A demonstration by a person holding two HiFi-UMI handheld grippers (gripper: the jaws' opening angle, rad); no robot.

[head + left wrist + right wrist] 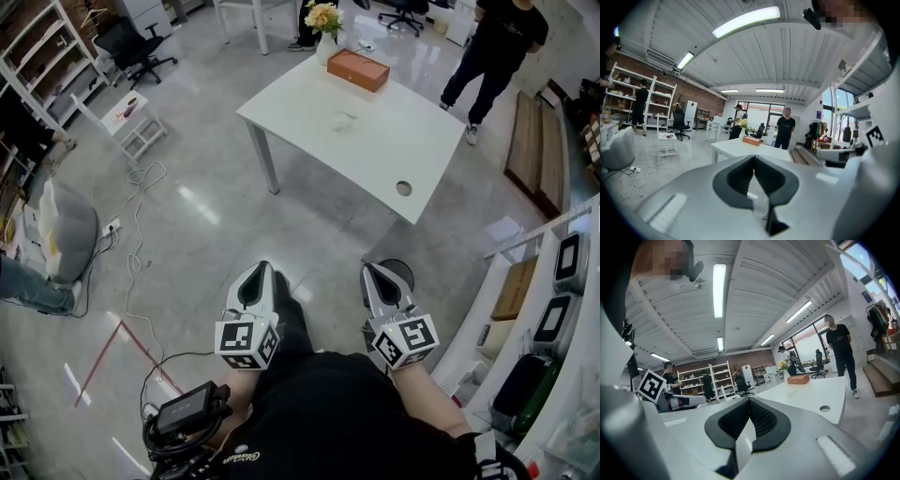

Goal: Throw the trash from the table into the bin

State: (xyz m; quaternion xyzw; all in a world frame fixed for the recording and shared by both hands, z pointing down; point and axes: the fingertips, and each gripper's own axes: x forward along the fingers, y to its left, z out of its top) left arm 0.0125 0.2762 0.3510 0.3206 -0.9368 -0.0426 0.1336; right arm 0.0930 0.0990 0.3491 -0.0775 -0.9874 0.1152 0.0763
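Observation:
A small crumpled piece of trash (pixel 343 120) lies near the middle of the white table (pixel 309 103), well ahead of both grippers. My left gripper (pixel 262 268) and right gripper (pixel 368 270) are held side by side over the floor, short of the table, and point toward it. Both are shut with nothing between their jaws, as the left gripper view (pixel 753 158) and the right gripper view (pixel 749 400) show. A dark round bin (pixel 405 273) stands on the floor just beyond the right gripper, partly hidden by it.
An orange-brown box (pixel 357 69) and a vase of flowers (pixel 324 26) stand at the table's far end. A person (pixel 492 47) stands beyond the table. White shelving (pixel 553 309) runs along the right. Cables (pixel 141 192), a grey cushion (pixel 70 230) and a small white stand (pixel 131 120) lie left.

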